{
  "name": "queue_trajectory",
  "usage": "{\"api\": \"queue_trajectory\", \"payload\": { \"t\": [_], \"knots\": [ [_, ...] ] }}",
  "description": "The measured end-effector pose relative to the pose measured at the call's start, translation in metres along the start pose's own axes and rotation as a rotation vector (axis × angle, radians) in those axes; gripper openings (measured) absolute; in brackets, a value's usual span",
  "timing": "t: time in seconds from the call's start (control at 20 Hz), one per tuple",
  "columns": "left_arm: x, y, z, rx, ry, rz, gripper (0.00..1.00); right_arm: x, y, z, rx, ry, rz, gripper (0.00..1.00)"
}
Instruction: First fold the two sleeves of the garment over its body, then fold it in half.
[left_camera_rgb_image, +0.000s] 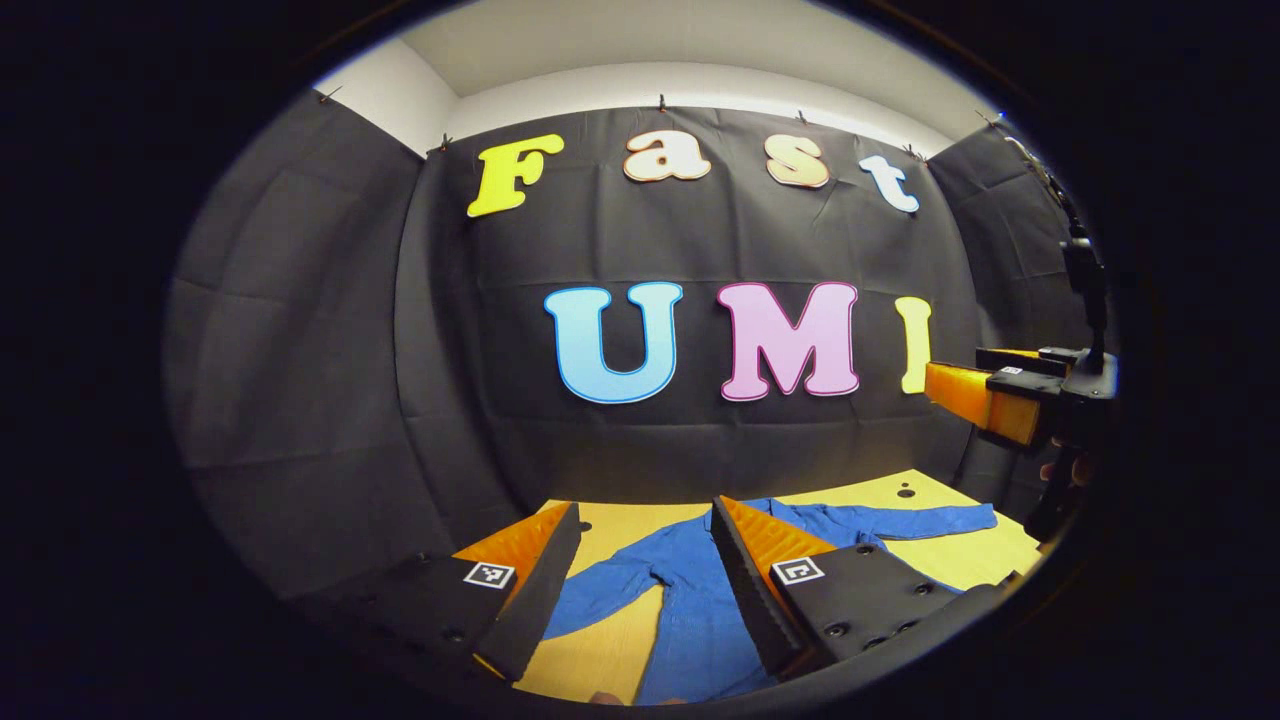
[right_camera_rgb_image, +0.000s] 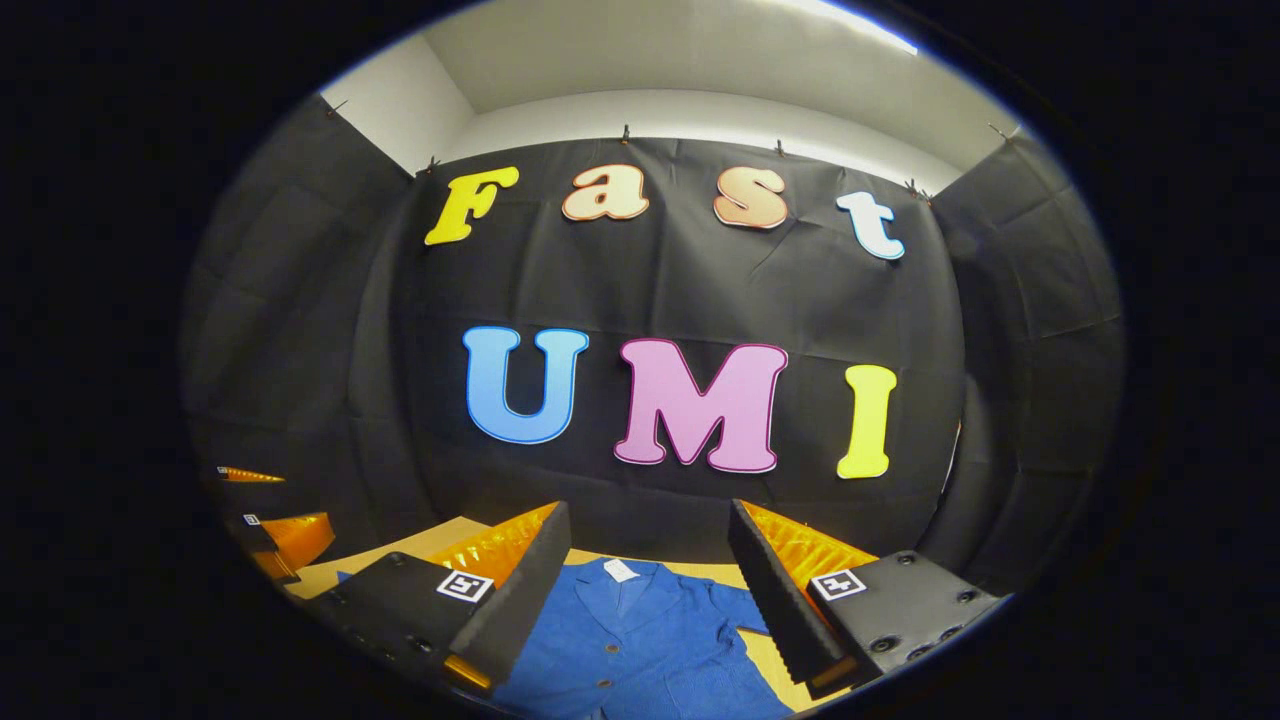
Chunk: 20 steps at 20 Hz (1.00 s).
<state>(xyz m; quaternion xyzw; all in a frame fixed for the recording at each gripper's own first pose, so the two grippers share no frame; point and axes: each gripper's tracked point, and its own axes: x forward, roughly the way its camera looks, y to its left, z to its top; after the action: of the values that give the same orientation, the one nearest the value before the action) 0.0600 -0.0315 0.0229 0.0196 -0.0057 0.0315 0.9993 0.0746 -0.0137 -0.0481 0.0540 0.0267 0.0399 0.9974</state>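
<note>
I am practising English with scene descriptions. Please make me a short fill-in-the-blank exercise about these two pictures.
1. The blue button-front garment lies on a ____ table.
2. Both of its sleeves lie spread out, not yet ____ over the body.
3. The left gripper and the right gripper each hold ____.

Missing words: yellow; folded; nothing

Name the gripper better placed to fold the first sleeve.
Probably left: the left gripper, open, looks down on a spread sleeve of the blue garment. The right gripper, open too, faces the collar.
</note>
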Motion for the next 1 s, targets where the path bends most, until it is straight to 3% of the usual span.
{"api": "queue_trajectory", "payload": {
  "t": [0.45, 0.5, 1.0],
  "knots": [
    [0.027, -0.013, 0.004, 0.008, 0.002, -0.015, 0.76, 0.011, -0.029, -0.015, 0.013, 0.02, -0.042, 0.92],
    [0.029, -0.013, 0.002, 0.001, 0.009, -0.013, 0.76, 0.012, -0.032, -0.017, 0.011, 0.025, -0.05, 0.99],
    [0.039, -0.032, -0.007, -0.025, 0.041, -0.05, 0.76, 0.029, -0.078, -0.057, 0.003, 0.103, -0.124, 0.99]
  ]
}}
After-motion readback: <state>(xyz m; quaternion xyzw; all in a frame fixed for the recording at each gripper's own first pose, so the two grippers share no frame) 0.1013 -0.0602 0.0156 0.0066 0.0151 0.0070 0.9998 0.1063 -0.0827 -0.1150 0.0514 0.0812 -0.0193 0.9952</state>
